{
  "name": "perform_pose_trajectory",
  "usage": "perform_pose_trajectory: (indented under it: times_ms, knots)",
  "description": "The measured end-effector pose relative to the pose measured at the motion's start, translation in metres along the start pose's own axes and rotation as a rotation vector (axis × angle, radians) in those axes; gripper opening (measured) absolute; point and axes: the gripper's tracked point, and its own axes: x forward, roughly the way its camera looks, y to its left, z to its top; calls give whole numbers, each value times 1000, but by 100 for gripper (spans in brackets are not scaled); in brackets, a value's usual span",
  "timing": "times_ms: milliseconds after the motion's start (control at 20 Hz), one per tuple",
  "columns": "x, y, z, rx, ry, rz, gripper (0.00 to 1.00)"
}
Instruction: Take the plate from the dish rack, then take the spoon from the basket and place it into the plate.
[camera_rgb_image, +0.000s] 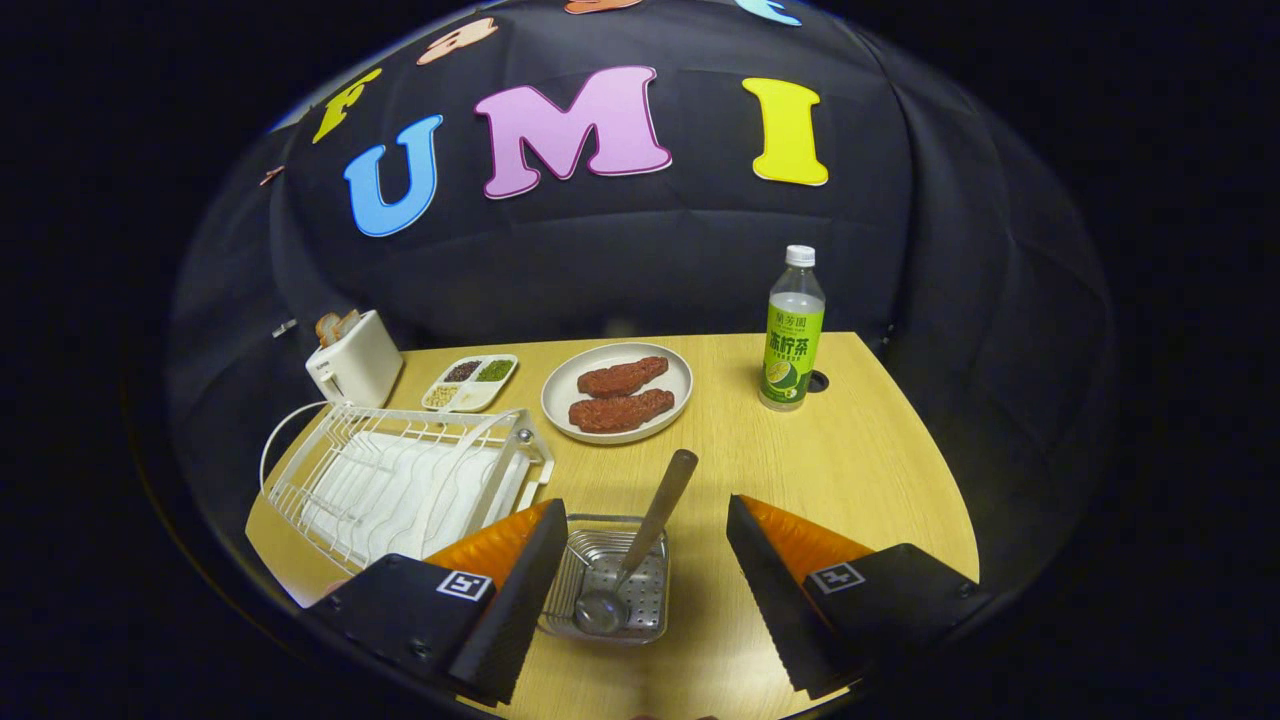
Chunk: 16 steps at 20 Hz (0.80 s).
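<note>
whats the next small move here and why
Probably ease the gripper down and close on the spoon. Its fingers are open, nothing between the pads, and the spoon stands in the basket right between them, handle leaning away. The plate beyond holds two meat pieces.

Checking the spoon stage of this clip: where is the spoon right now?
In the gripper view the spoon stands in the metal basket between the open gripper fingers, its handle leaning toward the plate.
</note>
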Motion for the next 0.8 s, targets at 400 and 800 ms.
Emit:
perform_pose_trajectory:
  times_ms: [400, 800]
  knots:
    - [50, -2, -3, 50, 42, 38, 63]
    - [45, 9, 2, 11, 31, 48, 18]
